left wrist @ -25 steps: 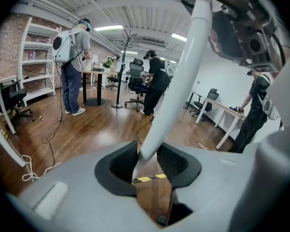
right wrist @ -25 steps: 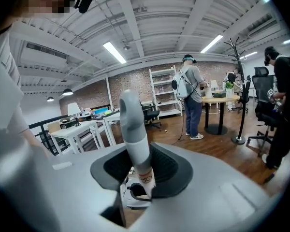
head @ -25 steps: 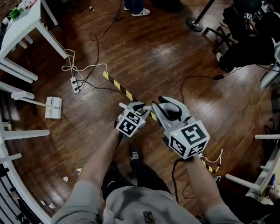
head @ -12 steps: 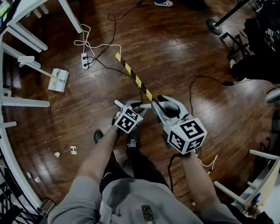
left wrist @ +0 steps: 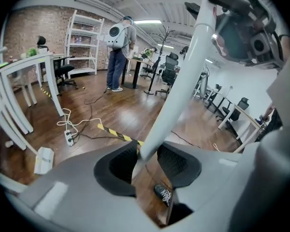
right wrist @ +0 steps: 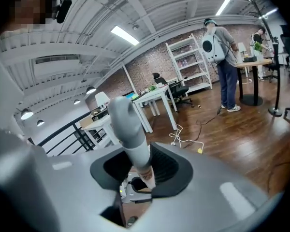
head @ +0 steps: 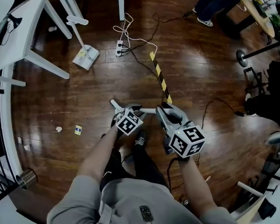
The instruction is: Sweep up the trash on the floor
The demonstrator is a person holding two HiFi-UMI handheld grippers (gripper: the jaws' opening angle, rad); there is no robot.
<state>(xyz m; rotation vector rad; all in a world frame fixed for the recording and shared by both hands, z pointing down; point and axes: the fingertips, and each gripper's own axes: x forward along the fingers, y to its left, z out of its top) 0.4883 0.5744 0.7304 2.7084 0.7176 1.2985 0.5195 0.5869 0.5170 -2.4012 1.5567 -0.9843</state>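
Both grippers hold one white pole level in front of me. My left gripper is shut on it, and one pole end sticks out to its left. My right gripper is shut on the pole's grey grip. In the left gripper view the pole rises from the jaws towards the right gripper. In the right gripper view the grip stands between the pads. Trash lies on the floor at left: a crumpled scrap, a yellow card and small bits. No broom head shows.
A white long-handled flat tool lies by the white table legs. A power strip with cables and a yellow-black floor strip lie ahead. A metal can stands lower left. A person stands top right.
The view has swung left: table, flat tool and power strip slid up and right in the picture, and the trash bits came closer. Both grippers kept hold of the pole.
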